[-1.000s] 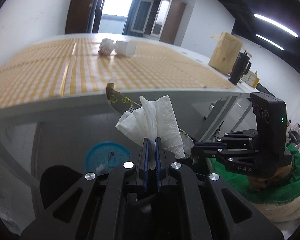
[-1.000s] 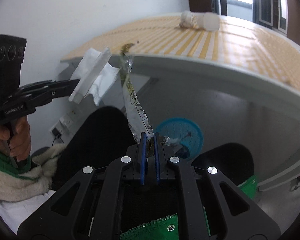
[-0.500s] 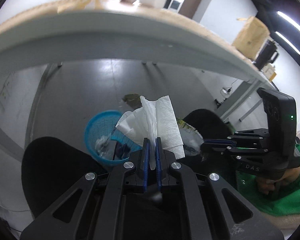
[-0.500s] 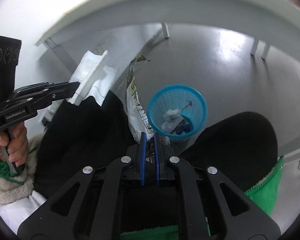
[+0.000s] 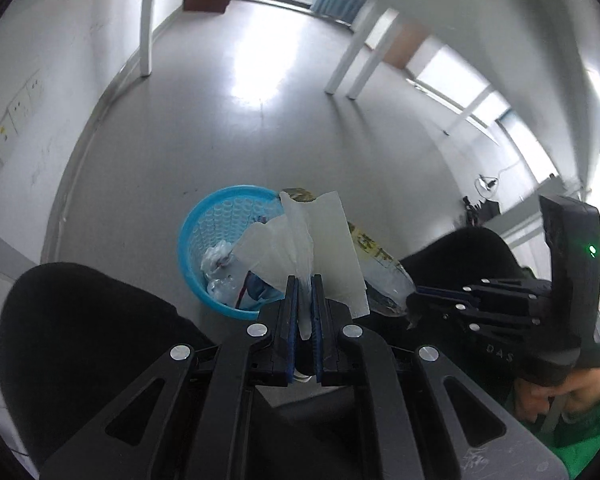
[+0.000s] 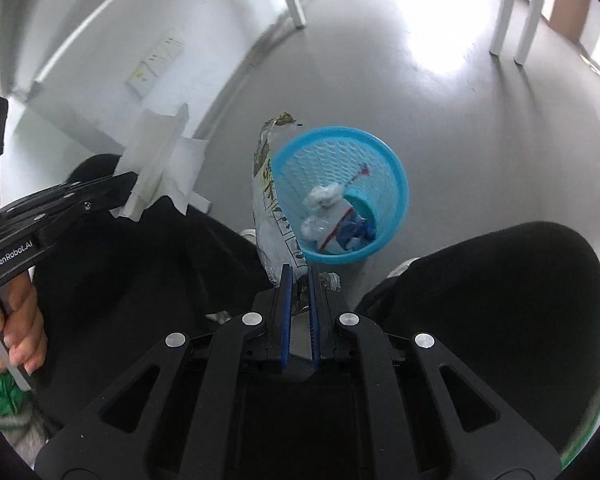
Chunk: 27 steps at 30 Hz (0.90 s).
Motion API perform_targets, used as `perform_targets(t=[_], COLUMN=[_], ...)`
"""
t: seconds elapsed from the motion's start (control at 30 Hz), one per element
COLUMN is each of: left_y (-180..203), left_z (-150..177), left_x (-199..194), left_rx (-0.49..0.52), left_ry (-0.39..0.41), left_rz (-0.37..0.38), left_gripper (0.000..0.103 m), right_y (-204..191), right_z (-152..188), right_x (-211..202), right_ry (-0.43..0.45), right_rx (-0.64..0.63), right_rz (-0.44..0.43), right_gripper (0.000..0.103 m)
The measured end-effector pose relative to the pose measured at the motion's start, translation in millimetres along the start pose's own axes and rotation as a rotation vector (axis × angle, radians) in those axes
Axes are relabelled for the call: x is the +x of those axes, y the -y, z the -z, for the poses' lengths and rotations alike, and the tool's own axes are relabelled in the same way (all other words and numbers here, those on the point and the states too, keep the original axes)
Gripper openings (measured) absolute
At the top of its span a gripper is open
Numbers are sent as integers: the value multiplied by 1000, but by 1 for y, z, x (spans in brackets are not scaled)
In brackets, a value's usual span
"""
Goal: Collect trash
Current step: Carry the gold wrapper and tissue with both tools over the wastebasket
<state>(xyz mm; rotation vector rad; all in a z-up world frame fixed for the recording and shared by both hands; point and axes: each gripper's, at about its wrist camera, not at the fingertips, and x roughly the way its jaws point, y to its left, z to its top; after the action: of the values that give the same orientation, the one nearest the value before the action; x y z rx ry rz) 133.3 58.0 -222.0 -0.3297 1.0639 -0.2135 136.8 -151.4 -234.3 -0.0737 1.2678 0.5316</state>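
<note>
Floor: grey, glossy, with window glare in the far middle; white table legs stand on it far off.
Person's legs: in black trousers, one on each side of the bin in the right wrist view.
Waste basket: blue plastic mesh bin standing on the floor between the knees, mouth open upward; crumpled white wads and a red, white and blue scrap lie inside.
Left gripper: fingers pressed together, pinching the lower edge of a white tissue.
Right gripper: fingers pressed together on the bottom end of a snack wrapper.
Snack wrapper: long, silvery, with yellow-green print; long axis runs away from the fingers, its torn end pointing far, over the bin's left rim.
Tissue: fans up and away from the fingers, folded, over the near right rim of the bin.
View difference: the right wrist view shows the bin's contents unobstructed and the left gripper out to the left, away from the bin; the left wrist view has the tissue covering part of the bin and shows the wrapper lying lengthwise behind it.
</note>
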Motion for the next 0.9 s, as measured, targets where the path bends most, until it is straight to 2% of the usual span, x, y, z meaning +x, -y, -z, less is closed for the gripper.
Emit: perform_targets(t=[0.1,0.3,0.53,0.77,0.9], left_y=[-10,-23,-33,-41,-54], left_z=[-11,-27,-44,-53,-58], left_x=[20,58,105,135,159], left_rx=[-47,-117,-171,-192,-233], left_ry=[-19,-65,-129,-186,-242], left_rz=[2,-19,-63,-77,-112], left_gripper=[5,5,5,5,5], right_y=[2,21,25,34,40], right_z=[-13,-33,-51,-68,-75], right_x=[20,60,98,134,159], right_ry=[-19,-96,-154,-215,-263], right_rx=[3,98,76,63,88], right_rz=[49,50,86,122,128], right_gripper=[7,7,7,7,7])
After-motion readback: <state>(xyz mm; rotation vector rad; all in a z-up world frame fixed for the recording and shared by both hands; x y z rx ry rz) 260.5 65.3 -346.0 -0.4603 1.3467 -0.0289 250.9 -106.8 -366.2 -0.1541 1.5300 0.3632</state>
